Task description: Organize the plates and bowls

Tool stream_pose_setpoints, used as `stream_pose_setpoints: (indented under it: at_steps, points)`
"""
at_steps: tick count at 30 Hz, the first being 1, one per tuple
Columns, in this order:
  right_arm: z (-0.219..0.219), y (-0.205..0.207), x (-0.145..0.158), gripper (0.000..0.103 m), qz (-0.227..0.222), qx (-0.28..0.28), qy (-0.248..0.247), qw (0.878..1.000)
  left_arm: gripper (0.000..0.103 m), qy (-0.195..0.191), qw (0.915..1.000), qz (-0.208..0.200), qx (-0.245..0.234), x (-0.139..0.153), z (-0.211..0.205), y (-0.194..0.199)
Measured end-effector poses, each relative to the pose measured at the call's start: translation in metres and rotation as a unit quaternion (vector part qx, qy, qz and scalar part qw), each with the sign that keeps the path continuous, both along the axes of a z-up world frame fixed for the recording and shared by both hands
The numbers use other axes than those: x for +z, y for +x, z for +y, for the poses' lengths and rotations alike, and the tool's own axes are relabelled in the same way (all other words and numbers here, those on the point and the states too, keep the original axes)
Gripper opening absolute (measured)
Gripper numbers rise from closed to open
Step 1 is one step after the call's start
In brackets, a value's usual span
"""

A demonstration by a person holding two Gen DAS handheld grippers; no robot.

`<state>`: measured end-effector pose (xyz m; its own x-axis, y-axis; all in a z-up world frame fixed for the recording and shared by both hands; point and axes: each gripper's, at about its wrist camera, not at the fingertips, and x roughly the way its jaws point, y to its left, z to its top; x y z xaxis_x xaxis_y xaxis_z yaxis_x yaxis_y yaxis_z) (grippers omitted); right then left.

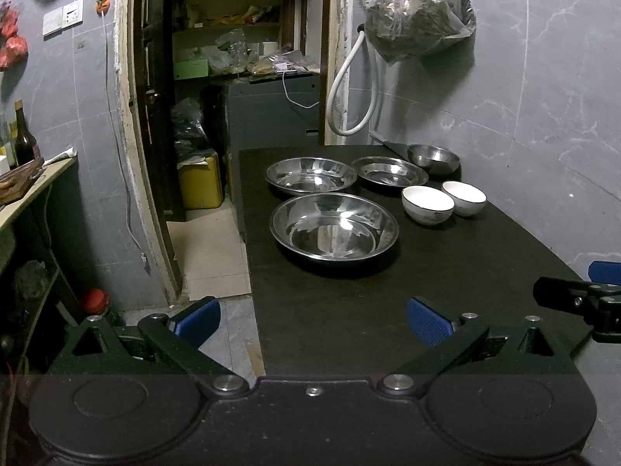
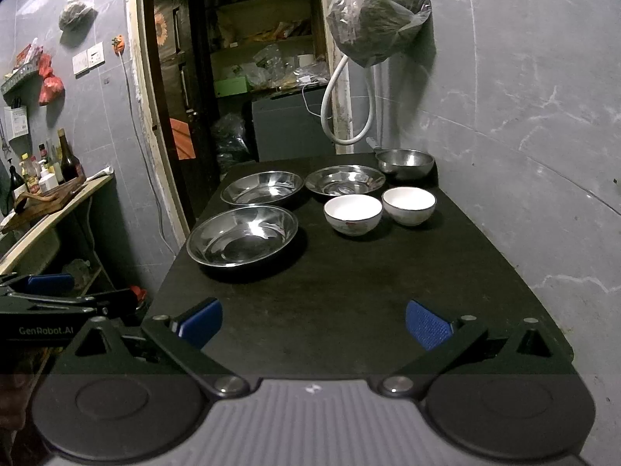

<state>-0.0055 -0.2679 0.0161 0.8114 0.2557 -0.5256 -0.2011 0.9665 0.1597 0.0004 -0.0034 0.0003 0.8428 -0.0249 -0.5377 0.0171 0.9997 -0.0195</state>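
Table (image 2: 349, 310), matte black: three shallow round steel plates (image 2: 242, 235) (image 2: 262, 187) (image 2: 344, 180); one steel bowl (image 2: 405, 162), far corner by wall; two white ceramic bowls (image 2: 352, 213) (image 2: 408, 205), side by side, apart. Near half bare. Left gripper (image 1: 313, 320) and right gripper (image 2: 313, 322): jaws spread wide, empty

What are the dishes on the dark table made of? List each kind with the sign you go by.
Three wide shallow silver basins and the small deep silver bowl: apparently stainless steel, polished, with mirror-like glints and reflections.
Two small white round bowls: probably glazed ceramic, smooth opaque white with a thin dark rim line; melamine cannot be ruled out.
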Motion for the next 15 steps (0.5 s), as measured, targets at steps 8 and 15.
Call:
stream_pose_setpoints:
  at_steps: [8, 15]
  points:
    - [-0.003, -0.002, 0.0, 0.103, 0.001, -0.002, 0.002, 1.0, 0.102, 0.003, 1.0, 0.001, -0.003, 0.0, -0.004, -0.002]
    - [-0.01, -0.002, -0.004, 0.103, 0.005, -0.002, 0.005, 1.0, 0.102, 0.006, 1.0, 0.004, -0.006, -0.001, -0.01, -0.002]
